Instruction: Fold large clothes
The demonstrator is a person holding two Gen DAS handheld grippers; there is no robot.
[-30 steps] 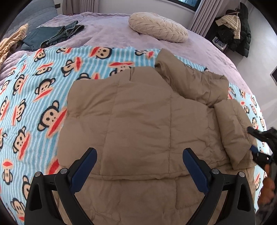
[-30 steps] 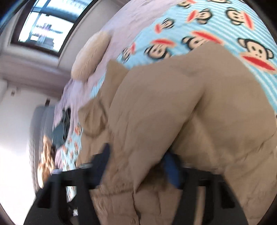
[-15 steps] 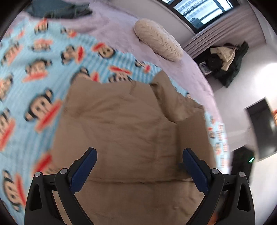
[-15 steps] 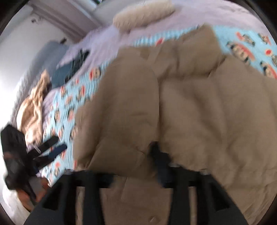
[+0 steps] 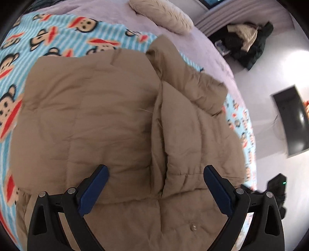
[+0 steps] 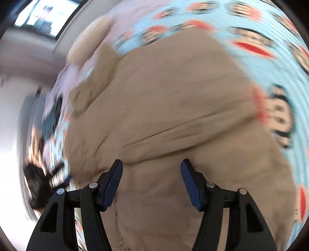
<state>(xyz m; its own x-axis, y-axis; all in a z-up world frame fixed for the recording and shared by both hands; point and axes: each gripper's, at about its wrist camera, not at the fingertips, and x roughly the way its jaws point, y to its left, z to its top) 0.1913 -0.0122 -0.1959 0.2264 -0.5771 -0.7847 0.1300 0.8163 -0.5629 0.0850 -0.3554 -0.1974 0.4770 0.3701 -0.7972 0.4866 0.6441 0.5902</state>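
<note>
A bed point(image 5: 208, 44) in lilac sheeting is filling the frame. A monkey-print blanket point(image 5: 63, 38) is lying across it, and a cream pillow point(image 5: 164, 13) is resting at upper centre.

One tan padded jacket point(image 5: 92, 115), one monkey-print blanket point(image 5: 63, 38), one cream pillow point(image 5: 164, 13) — and two grippers, left gripper point(image 5: 155, 173) and right gripper point(image 6: 151, 170).

Even daylight from the window point(image 6: 44, 17); right wrist view motion-blurred, both fisheye-warped with dark corners.

A plain tan quilted jacket point(image 5: 92, 115) is seen on a light-blue striped blanket point(image 5: 63, 40) printed with red-mouthed monkey faces. Beyond it, a lilac bedspread point(image 5: 108, 11) and a cream pillow point(image 5: 164, 15) are seen.
</note>
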